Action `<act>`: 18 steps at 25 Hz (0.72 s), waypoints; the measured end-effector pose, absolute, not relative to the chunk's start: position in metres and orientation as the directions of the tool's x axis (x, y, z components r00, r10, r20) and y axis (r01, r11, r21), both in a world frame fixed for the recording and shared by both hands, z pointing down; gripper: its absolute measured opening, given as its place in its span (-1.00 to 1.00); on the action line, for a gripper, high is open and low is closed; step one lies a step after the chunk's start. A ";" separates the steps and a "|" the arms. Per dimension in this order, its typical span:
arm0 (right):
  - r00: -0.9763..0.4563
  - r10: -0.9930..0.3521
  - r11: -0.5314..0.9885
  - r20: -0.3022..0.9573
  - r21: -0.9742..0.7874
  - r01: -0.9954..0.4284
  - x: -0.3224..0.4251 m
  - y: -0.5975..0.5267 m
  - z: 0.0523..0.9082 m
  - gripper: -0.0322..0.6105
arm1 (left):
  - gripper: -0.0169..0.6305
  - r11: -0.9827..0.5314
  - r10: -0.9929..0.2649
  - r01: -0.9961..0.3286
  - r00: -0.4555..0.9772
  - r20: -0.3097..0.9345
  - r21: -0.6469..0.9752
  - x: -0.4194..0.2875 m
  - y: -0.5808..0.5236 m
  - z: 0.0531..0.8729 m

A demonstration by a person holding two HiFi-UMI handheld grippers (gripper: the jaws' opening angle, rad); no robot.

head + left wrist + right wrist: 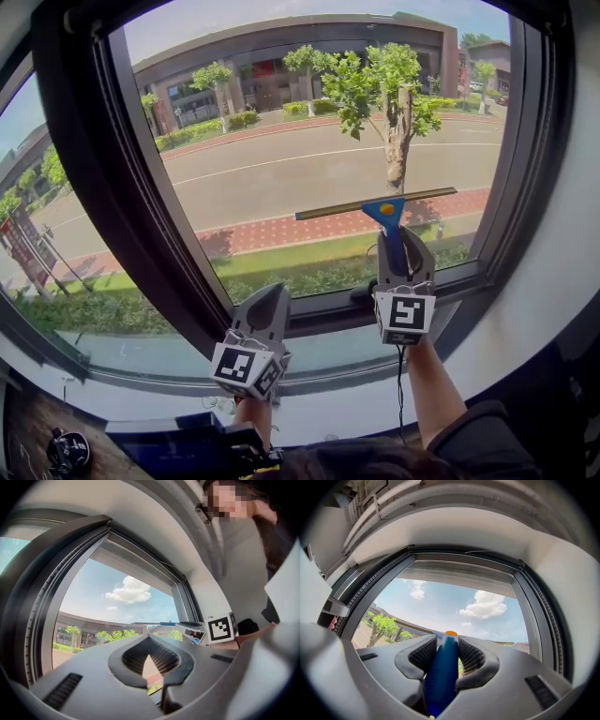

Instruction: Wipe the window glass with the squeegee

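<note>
Head view | squeegee (391,217) in right gripper (404,247) | blade (347,207) apparently touching glass (281,150)

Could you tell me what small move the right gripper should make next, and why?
Probably draw the squeegee straight down to the bottom frame. The right gripper is shut on its blue handle, and the blade lies across the window glass low down, with a strip below.
</note>
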State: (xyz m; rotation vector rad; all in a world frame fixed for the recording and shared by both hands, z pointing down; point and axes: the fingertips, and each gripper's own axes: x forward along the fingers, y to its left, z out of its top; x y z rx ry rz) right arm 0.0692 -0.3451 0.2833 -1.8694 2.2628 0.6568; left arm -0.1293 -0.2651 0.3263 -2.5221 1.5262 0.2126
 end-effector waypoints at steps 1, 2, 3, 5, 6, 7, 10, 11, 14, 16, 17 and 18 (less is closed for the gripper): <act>-0.223 -0.904 0.138 -0.364 0.244 -0.960 0.069 -0.345 0.286 -0.46 | -0.94 -0.455 -0.860 -0.886 0.462 -0.217 -0.085 -0.129 -0.265 0.326; -0.224 -0.906 0.141 -0.359 0.244 -0.959 0.069 -0.344 0.288 -0.46 | -0.94 -0.456 -0.859 -0.886 0.463 -0.217 -0.086 -0.128 -0.265 0.326; -0.226 -0.907 0.142 -0.355 0.245 -0.959 0.069 -0.344 0.291 -0.46 | -0.94 -0.457 -0.859 -0.885 0.465 -0.215 -0.086 -0.128 -0.265 0.326; -0.227 -0.909 0.145 -0.348 0.246 -0.958 0.069 -0.344 0.296 -0.46 | -0.94 -0.459 -0.858 -0.884 0.467 -0.213 -0.088 -0.127 -0.265 0.327; -0.227 -0.911 0.146 -0.345 0.246 -0.958 0.070 -0.344 0.298 -0.46 | -0.94 -0.460 -0.858 -0.884 0.468 -0.213 -0.088 -0.126 -0.266 0.327; -0.228 -0.912 0.148 -0.341 0.245 -0.958 0.070 -0.344 0.301 -0.46 | -0.94 -0.460 -0.858 -0.883 0.468 -0.212 -0.089 -0.126 -0.266 0.327; -0.228 -0.916 0.151 -0.329 0.242 -0.958 0.070 -0.344 0.310 -0.46 | -0.94 -0.459 -0.859 -0.884 0.467 -0.210 -0.089 -0.126 -0.266 0.328; -0.229 -0.916 0.153 -0.330 0.241 -0.959 0.070 -0.345 0.313 -0.46 | -0.94 -0.459 -0.859 -0.884 0.467 -0.210 -0.089 -0.126 -0.266 0.328; -0.229 -0.919 0.157 -0.321 0.234 -0.959 0.071 -0.345 0.323 -0.46 | -0.94 -0.457 -0.860 -0.885 0.466 -0.208 -0.089 -0.126 -0.266 0.328; -0.226 -0.929 0.160 -0.293 0.234 -0.959 0.071 -0.344 0.329 -0.46 | -0.94 -0.458 -0.860 -0.885 0.466 -0.207 -0.089 -0.126 -0.266 0.328; -0.225 -0.932 0.161 -0.285 0.232 -0.959 0.071 -0.344 0.332 -0.46 | -0.94 -0.458 -0.860 -0.884 0.467 -0.206 -0.089 -0.126 -0.266 0.329; -0.225 -0.934 0.162 -0.279 0.230 -0.960 0.071 -0.344 0.335 -0.46 | -0.94 -0.459 -0.860 -0.884 0.467 -0.205 -0.089 -0.126 -0.266 0.329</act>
